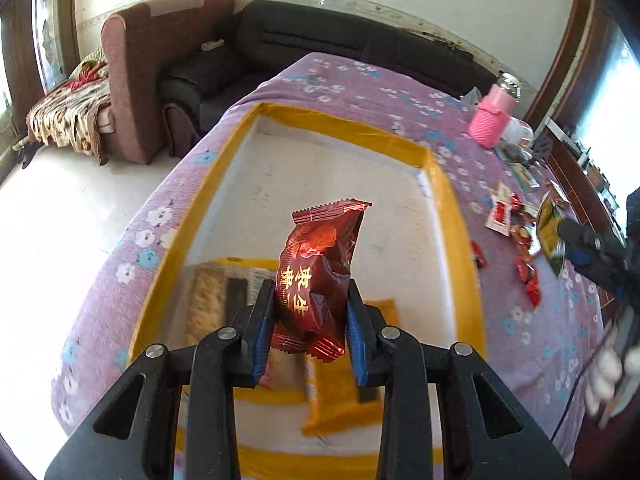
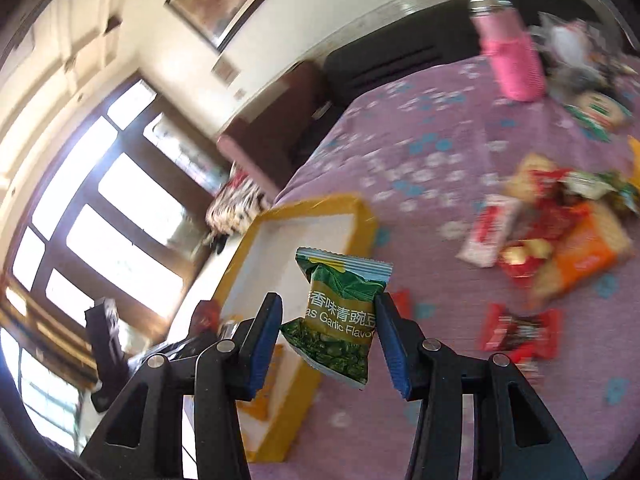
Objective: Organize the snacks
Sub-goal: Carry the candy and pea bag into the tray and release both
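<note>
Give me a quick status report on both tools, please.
Left tool shut on red packet, above yellow-rimmed box. Right tool holds green pea packet. Nothing blocking the box.

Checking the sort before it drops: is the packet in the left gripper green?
No, the left gripper has its jaws shut on a dark red packet above the yellow-rimmed box.
</note>
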`<state>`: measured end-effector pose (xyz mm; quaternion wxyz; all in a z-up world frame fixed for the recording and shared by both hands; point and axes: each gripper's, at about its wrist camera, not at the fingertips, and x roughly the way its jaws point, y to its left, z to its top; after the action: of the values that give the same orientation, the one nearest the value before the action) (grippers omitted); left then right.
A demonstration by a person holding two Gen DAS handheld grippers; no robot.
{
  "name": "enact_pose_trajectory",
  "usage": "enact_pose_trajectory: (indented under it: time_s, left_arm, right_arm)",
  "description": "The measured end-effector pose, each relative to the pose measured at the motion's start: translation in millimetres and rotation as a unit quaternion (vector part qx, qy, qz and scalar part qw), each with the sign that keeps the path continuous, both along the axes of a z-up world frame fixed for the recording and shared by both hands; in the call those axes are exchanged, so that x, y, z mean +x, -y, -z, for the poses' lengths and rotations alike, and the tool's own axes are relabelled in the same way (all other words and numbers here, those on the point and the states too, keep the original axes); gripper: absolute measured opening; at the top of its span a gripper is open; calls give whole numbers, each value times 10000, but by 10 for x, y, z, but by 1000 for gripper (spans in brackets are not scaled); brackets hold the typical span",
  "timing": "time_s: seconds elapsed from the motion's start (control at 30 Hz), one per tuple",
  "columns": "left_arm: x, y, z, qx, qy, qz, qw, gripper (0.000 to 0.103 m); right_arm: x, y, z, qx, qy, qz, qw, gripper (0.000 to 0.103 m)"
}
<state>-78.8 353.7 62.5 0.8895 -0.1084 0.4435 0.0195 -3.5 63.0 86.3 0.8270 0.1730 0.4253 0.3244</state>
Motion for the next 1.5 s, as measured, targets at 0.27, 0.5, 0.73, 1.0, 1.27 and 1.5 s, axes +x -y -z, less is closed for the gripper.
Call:
enact_pose_trajectory:
  time_s: [0.27,0.5,0.73,1.0,1.27,1.5]
  left_arm:
    - [294,-237,174,25,-341,-36,9994,30]
    - [333,-314,207,-115,-378,-66,9992,30]
    - [195,-447,133,-561,-293,-191,9978,53]
    - [-87,-472,-4,-1366,-20,-360,9900,54]
    - [-210,117,-253,-1886,430,321,9806,59]
    - [-44,1020,-263,-1613,196,1163,9798,59]
  right_arm:
    - [-143,-1202,209,-669,-124,-871,9939,48]
    - [-9,-1634,479,-1133,-287,-965,9884,49]
    - [14,-1671,463,-1029,-352,-919,9898,53]
    - [-74,-875,136,-509,-182,-415,9977,57]
    - [11,851,203,-895,-273,1206,9883,61]
    - [48,1434,462,-949,-528,1544,9820,61]
